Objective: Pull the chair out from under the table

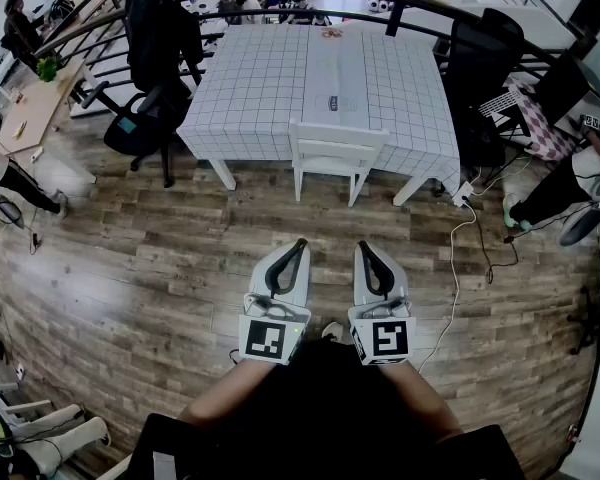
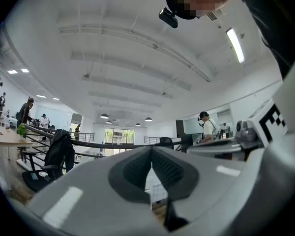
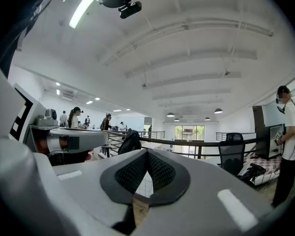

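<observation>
A white chair point(image 1: 338, 156) sits tucked under the far gridded table point(image 1: 242, 88), well apart from the near left gripper point(image 1: 298, 243) and right gripper point(image 1: 363, 245), both pressed together, empty.

White wooden chair point(image 1: 338, 153) with a slatted back, standing upright, all visible legs on the wood-plank floor point(image 1: 180, 268). Pushed in at the middle of the near edge of the square surface point(image 1: 260, 88) with a white grid-patterned top, seat tucked beneath, backrest just outside that edge, facing away from it.
</observation>
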`<state>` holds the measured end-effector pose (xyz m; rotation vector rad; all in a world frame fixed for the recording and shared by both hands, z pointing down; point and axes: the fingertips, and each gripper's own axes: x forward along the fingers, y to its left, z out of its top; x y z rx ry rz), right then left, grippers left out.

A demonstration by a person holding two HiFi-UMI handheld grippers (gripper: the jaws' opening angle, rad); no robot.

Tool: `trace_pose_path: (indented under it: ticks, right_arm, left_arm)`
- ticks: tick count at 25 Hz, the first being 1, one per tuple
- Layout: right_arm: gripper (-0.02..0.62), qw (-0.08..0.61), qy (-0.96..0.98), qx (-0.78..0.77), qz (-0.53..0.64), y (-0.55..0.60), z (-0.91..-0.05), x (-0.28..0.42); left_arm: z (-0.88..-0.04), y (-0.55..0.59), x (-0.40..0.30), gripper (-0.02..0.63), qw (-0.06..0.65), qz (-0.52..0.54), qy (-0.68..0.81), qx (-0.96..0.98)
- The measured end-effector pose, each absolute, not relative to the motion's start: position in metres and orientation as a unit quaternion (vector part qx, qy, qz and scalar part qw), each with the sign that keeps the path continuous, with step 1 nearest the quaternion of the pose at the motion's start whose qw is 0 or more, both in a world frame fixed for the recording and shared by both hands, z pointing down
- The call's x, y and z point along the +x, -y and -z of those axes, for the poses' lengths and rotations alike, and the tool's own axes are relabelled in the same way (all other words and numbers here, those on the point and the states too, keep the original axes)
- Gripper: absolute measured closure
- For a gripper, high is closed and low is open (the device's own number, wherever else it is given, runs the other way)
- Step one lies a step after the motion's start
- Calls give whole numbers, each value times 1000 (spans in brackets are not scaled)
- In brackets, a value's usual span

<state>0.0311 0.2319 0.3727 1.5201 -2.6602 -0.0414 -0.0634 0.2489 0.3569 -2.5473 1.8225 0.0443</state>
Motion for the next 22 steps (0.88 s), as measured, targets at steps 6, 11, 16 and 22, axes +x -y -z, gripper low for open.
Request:
trace_pose_path:
  ticks: [6,11,16,22]
  right_arm:
    - [598,29,869,494,6,-243,-381,55]
    - [597,42,864,502,-9,-233,-391,82]
    - [597,28,852,522,-21,-234,-403,120]
    - [597,14,837,546,-24,-240,-409,156]
  left_arm:
    - [-365,-258,-43,595,8,-15,-584,-811]
    - [-363,-249,-32,595,7,-6,-592,-806]
    - [-373,-249,-27,595,31,10,-606,-795]
    - [-382,-245,-11,595,29,16,-615,-788]
